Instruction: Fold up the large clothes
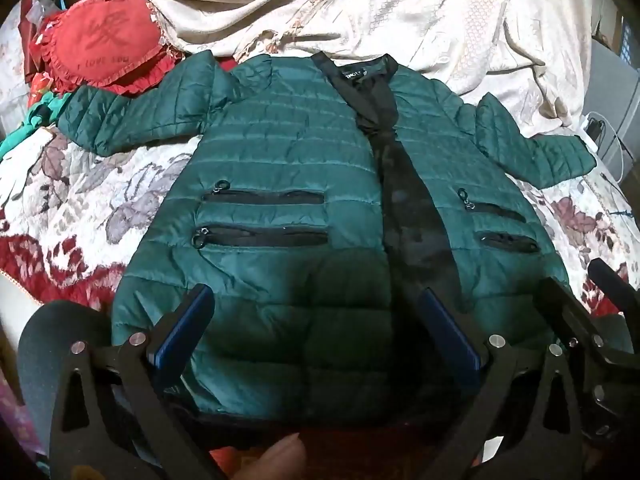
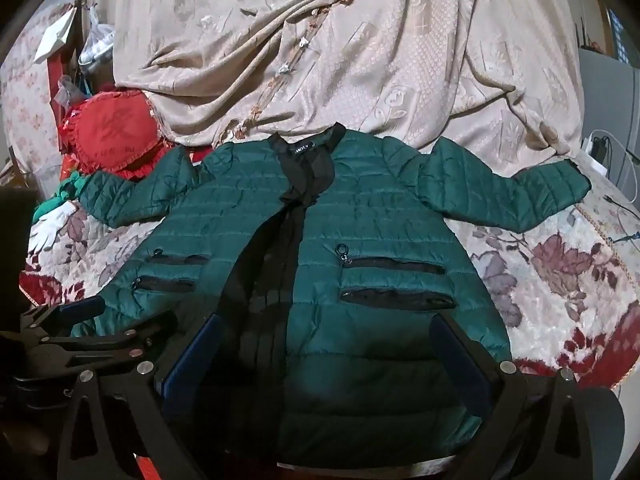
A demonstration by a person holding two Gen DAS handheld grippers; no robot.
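Note:
A dark green quilted jacket lies flat and face up on the flowered bedspread, collar far, hem near, both sleeves spread out sideways. Its black lining shows along the open front. Each front panel has two black zip pockets. My left gripper hovers over the jacket's lower left part, jaws wide apart, nothing between them. My right gripper hovers over the jacket near the hem, also open and empty. The right gripper's frame shows at the left wrist view's right edge. A fingertip shows at the bottom.
A crumpled beige cover is piled behind the collar. A red heart-shaped cushion lies at the far left beside the left sleeve. White gloves rest near that sleeve's cuff. Cables and a white charger sit past the right sleeve.

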